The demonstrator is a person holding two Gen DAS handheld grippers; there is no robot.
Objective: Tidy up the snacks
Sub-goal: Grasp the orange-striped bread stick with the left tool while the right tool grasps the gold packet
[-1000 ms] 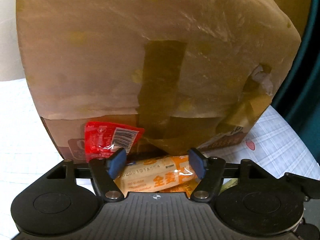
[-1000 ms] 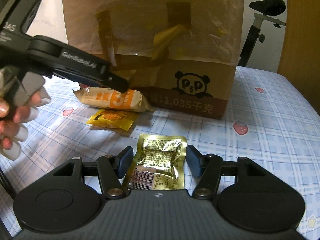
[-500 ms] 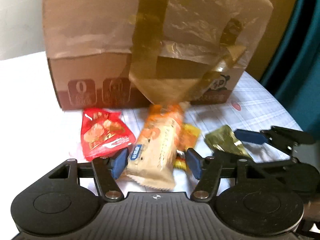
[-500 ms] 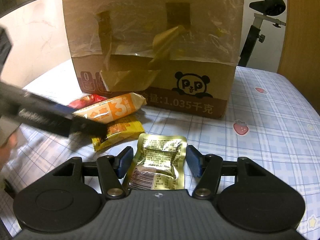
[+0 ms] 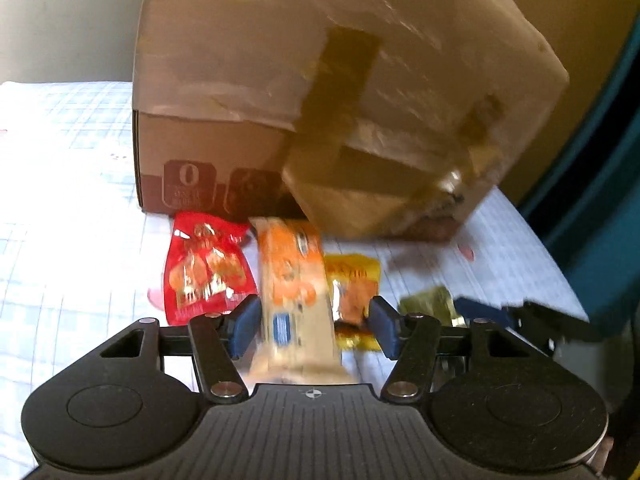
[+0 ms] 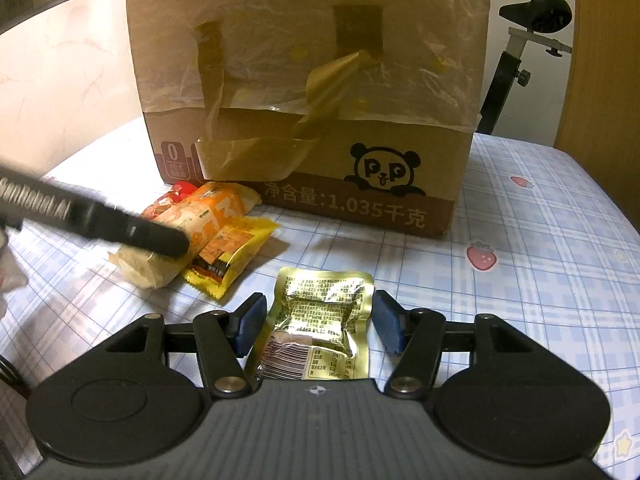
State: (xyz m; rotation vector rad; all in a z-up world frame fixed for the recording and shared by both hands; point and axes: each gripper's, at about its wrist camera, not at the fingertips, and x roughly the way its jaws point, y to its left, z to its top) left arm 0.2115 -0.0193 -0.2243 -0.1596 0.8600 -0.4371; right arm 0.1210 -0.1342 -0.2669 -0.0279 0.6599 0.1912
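**Snacks before the panda box**

On the checked tablecloth [image 6: 540,264] stands a cardboard box [image 6: 312,92]. Before it, the left gripper [image 5: 312,322] has been closing around the orange bar [image 5: 294,280], right pad apart. The right gripper [image 6: 316,322] stands wide around the gold packet [image 6: 320,320], not touching

Glossy gold foil packet [image 6: 320,320]; matt cardboard box [image 6: 304,120]

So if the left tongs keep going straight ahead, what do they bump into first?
Probably the orange and cream snack bar, which already lies between the closing left tongs. Past it stands the cardboard box. Depth is blurry.
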